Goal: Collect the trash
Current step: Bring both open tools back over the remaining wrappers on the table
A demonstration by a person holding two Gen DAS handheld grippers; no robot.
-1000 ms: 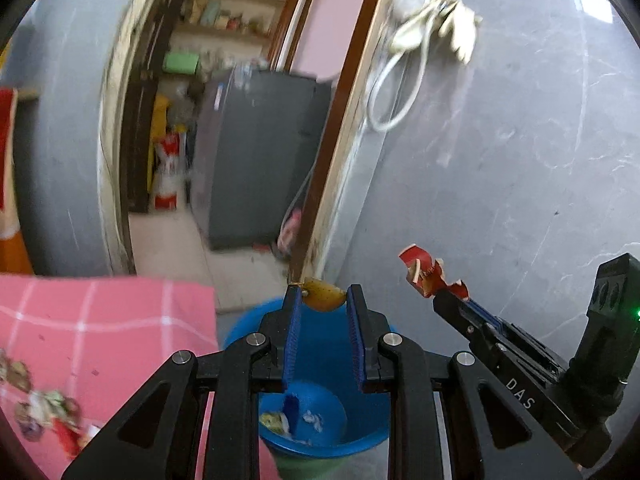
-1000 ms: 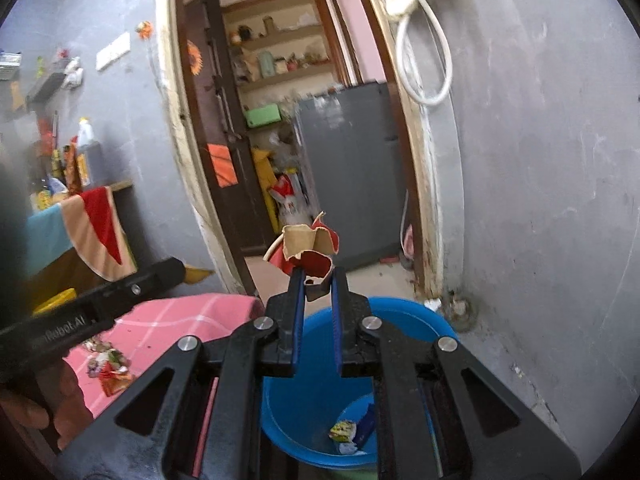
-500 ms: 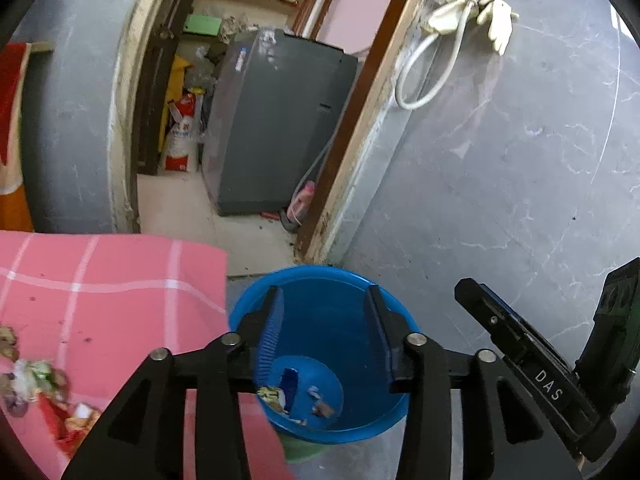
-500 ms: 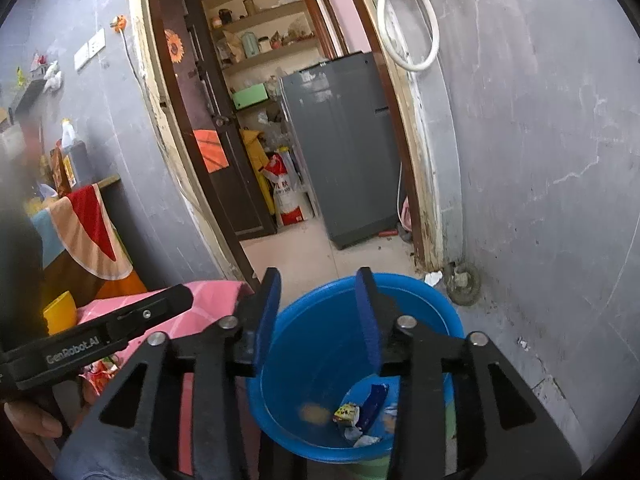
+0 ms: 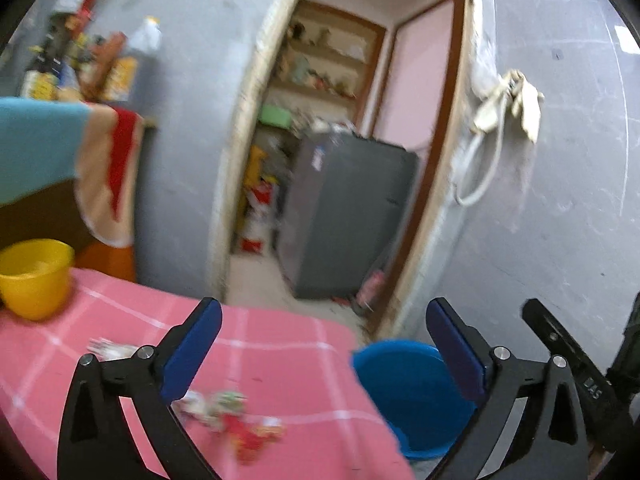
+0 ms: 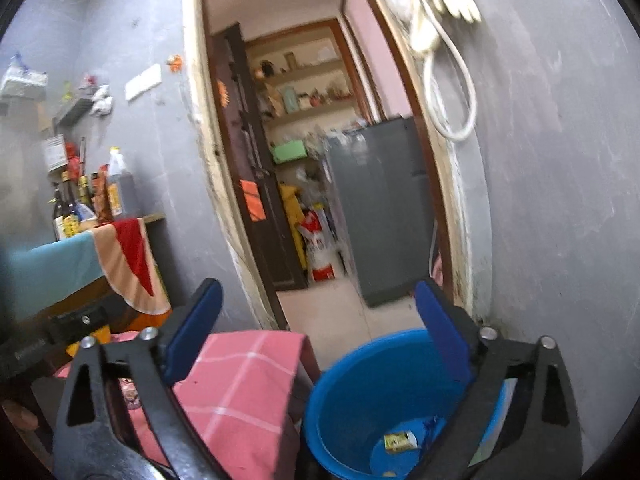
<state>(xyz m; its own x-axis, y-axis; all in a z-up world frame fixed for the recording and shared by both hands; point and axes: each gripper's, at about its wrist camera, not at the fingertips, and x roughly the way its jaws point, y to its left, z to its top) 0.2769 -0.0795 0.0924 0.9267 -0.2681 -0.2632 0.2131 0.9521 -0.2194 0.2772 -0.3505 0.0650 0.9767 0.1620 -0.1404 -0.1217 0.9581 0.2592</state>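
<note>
My left gripper hangs over the corner of the pink checked tablecloth, its jaws opening wide with nothing between them. Crumpled wrappers lie on the cloth below its left finger, blurred. The blue bucket stands on the floor just past the table's edge. My right gripper is above the blue bucket; its jaws are opening too and are empty. Wrapper scraps lie at the bucket's bottom. Each gripper shows at the edge of the other's view.
A yellow bowl sits at the table's far left. Behind it is a shelf with a draped towel and bottles. An open doorway leads to a grey appliance. A grey wall stands close on the right.
Both grippers let go of their scraps over the bucket and opened wide. The left one has swung left, away from the bucket toward the table. The right one has risen slightly.
</note>
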